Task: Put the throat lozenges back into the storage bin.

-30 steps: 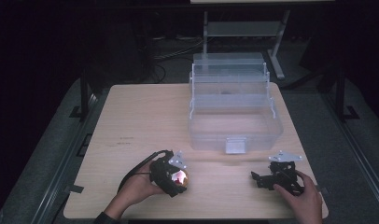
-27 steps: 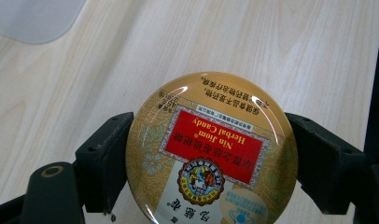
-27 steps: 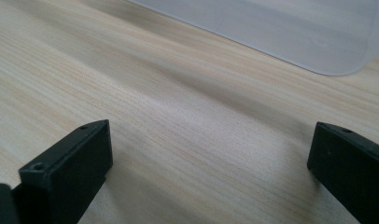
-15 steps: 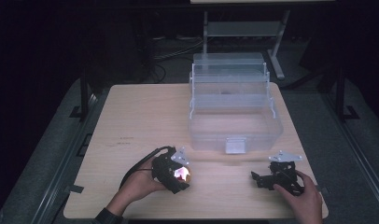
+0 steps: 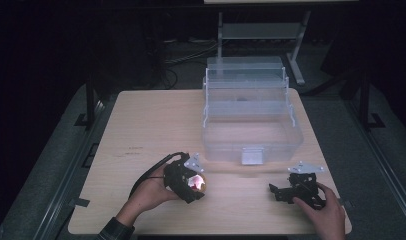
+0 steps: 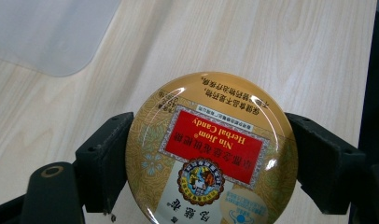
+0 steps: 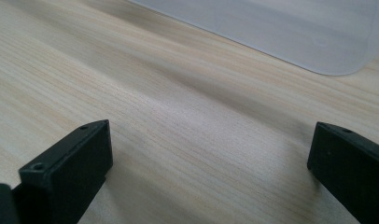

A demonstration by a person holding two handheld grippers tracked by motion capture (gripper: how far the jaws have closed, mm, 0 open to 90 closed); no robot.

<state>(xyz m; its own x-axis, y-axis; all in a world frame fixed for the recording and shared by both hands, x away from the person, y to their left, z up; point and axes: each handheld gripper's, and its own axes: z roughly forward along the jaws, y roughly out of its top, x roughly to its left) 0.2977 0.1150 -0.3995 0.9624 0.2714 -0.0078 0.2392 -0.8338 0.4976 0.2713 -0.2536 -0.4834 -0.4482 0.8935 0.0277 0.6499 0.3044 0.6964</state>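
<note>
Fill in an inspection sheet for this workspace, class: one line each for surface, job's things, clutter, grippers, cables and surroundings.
Surface: pale wooden table, small dark marks near its left side.
Job's things: round gold candy tin with a red label, clamped between the left gripper's jaws; clear plastic tiered box standing open at the table's far right.
Clutter: nothing seen.
Grippers: left gripper shut on the tin, near the front edge; right gripper with jaws spread wide and nothing between them, low over the table.
Cables: black cable looping from the left gripper.
Surroundings: dark room, grey floor, metal stand behind the table.
</note>
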